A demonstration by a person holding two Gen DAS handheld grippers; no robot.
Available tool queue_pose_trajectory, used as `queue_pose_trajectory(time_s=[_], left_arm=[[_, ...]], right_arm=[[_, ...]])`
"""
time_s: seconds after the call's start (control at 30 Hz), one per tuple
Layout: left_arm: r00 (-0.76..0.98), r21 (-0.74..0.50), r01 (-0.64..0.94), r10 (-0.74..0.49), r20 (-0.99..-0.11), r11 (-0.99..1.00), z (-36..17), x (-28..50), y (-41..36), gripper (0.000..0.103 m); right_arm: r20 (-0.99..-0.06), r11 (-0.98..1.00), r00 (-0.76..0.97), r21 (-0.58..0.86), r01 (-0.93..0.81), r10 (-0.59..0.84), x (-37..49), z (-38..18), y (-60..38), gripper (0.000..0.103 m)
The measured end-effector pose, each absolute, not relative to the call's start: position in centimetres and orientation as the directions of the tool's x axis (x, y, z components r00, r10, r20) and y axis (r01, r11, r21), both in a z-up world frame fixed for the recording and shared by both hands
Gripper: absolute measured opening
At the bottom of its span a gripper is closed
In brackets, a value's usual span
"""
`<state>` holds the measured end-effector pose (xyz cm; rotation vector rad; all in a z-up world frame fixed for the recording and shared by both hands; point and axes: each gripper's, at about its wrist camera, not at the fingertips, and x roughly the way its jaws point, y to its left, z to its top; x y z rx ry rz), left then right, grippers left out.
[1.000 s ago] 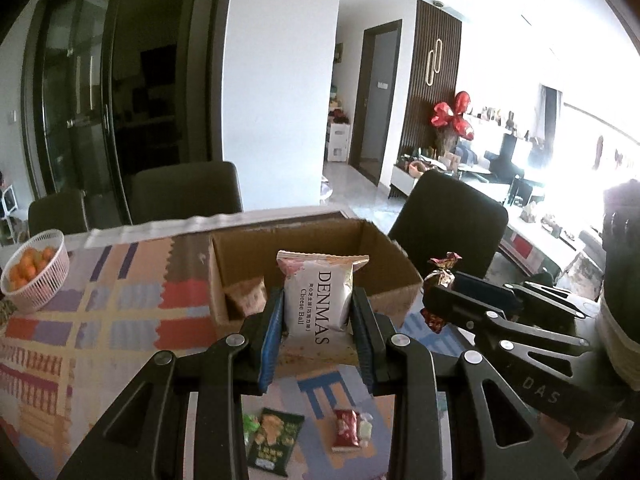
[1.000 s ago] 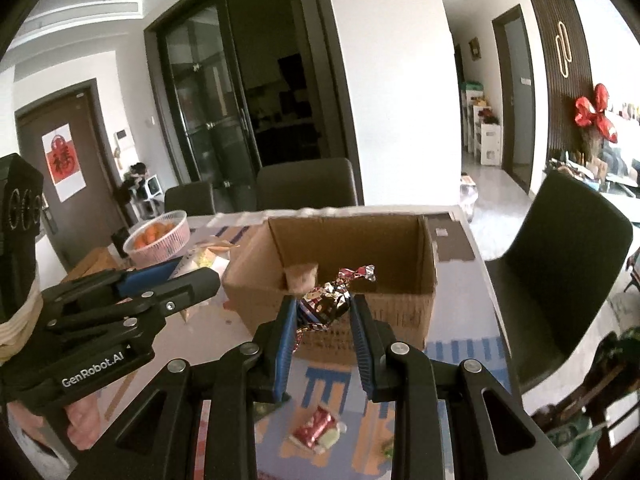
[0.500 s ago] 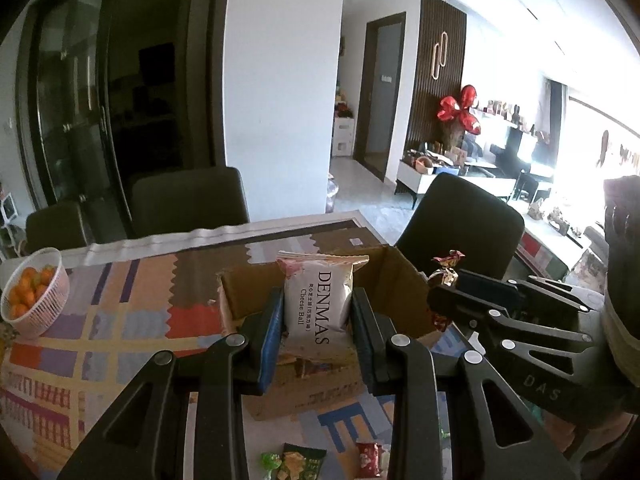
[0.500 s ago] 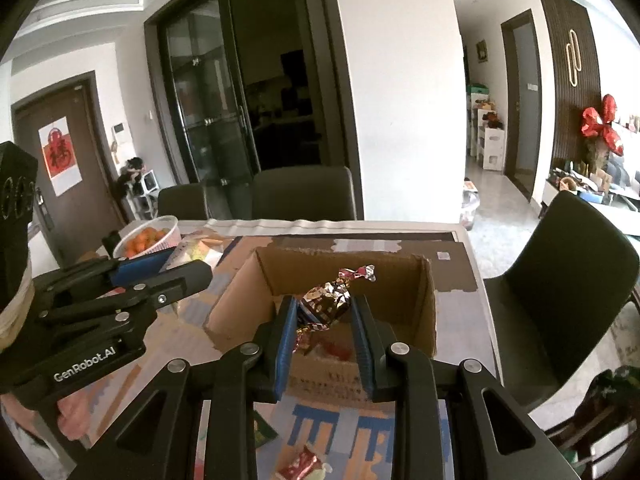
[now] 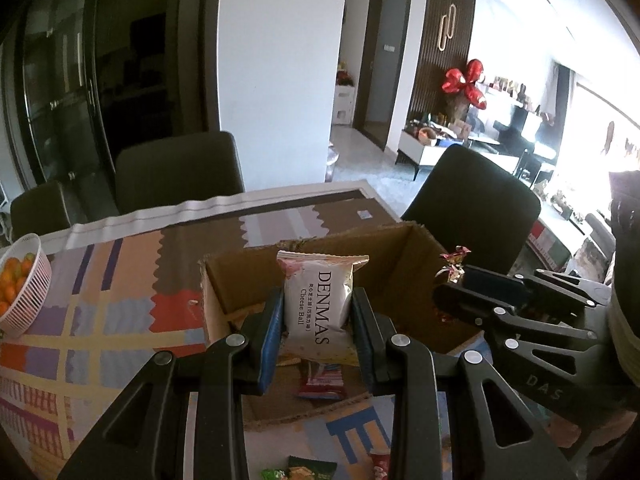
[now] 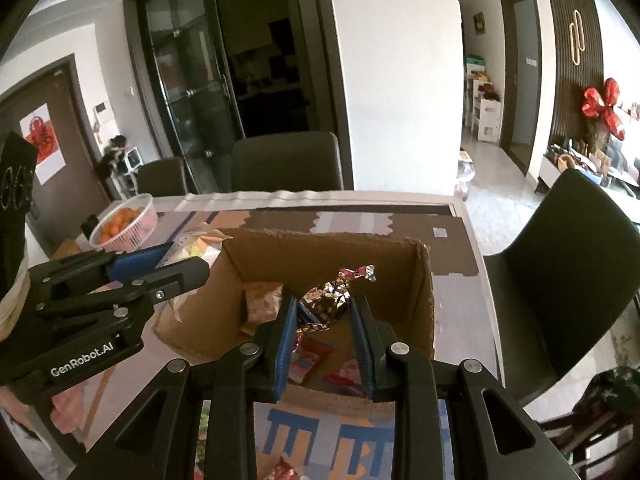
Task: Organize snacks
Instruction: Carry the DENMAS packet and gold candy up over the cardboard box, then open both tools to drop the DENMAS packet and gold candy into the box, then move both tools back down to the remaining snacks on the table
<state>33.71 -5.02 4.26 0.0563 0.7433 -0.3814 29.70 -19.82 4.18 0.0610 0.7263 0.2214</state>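
- Table [image 5: 120,280] with patterned cloth; cardboard box [image 5: 400,264] sits open-topped in the middle, directly ahead of both grippers. Orange basket [image 5: 20,284] far left, well apart.
- Box already has a few packets on its floor, e.g. a red-striped one [image 5: 322,380].
- Left gripper [image 5: 318,320] clamped on the white DENMAS cheese ball bag [image 5: 318,300]; bag upright, long axis vertical, hanging over the box's near-left part.
- Right gripper [image 6: 324,316] clamped on a foil-wrapped candy [image 6: 330,300]; candy long axis tilted, twisted end up and to the right, over the box's near-centre.
- Key relation: both loads look to be inside the rim footprint, box floor straight below. Neither arm clearly nearer; the two sit side by side, close.
- Judgement: next is release, a straight drop. Risk: the tall bag could catch the near wall.
- Loose snacks [image 5: 312,470] remain on the cloth, near side of the box.
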Motion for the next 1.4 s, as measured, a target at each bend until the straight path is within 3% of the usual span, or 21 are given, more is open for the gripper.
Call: queue_pose_trajectory(time_s=[0.13, 0.17, 0.2, 0.23, 0.37, 0.8, 1.4], left_arm=[[0.667, -0.071, 0.349, -0.301, -0.682, 0.934, 3.4, 34.4, -5.3, 0.037], [0.674, -0.055, 0.342, -0.285, -0.682, 0.938, 3.3, 34.3, -5.5, 0.042], [0.681, -0.044, 0.333, -0.273, -0.680, 0.942, 3.2, 34.3, -5.5, 0.054], [0.692, -0.034, 0.322, -0.260, -0.673, 0.946, 3.3, 34.0, -5.5, 0.060], [0.714, -0.007, 0.300, -0.230, -0.662, 0.954, 3.6, 32.8, -5.3, 0.061], [0.750, 0.024, 0.311, -0.230, -0.621, 0.950, 6.3, 26.1, -5.7, 0.069], [0.738, 0.013, 0.359, -0.276, -0.616, 0.933, 5.5, 18.3, -7.1, 0.072]], right_arm=[[-0.669, 0.976, 0.711, 0.135, -0.173, 0.218, 30.4, 3.3, -20.0, 0.029], [-0.670, 0.975, 0.709, 0.136, -0.174, 0.220, 30.5, 3.1, -20.0, 0.029], [-0.671, 0.975, 0.708, 0.136, -0.174, 0.220, 30.6, 2.9, -20.1, 0.030], [-0.673, 0.976, 0.707, 0.135, -0.171, 0.217, 30.6, 2.8, -20.1, 0.035], [-0.660, 0.979, 0.723, 0.132, -0.154, 0.203, 29.8, 3.0, -20.6, 0.043], [-0.611, 0.978, 0.764, 0.121, -0.169, 0.207, 24.3, 5.3, -21.5, 0.052], [-0.578, 0.977, 0.788, 0.108, -0.183, 0.211, 17.2, 5.6, -22.6, 0.052]])
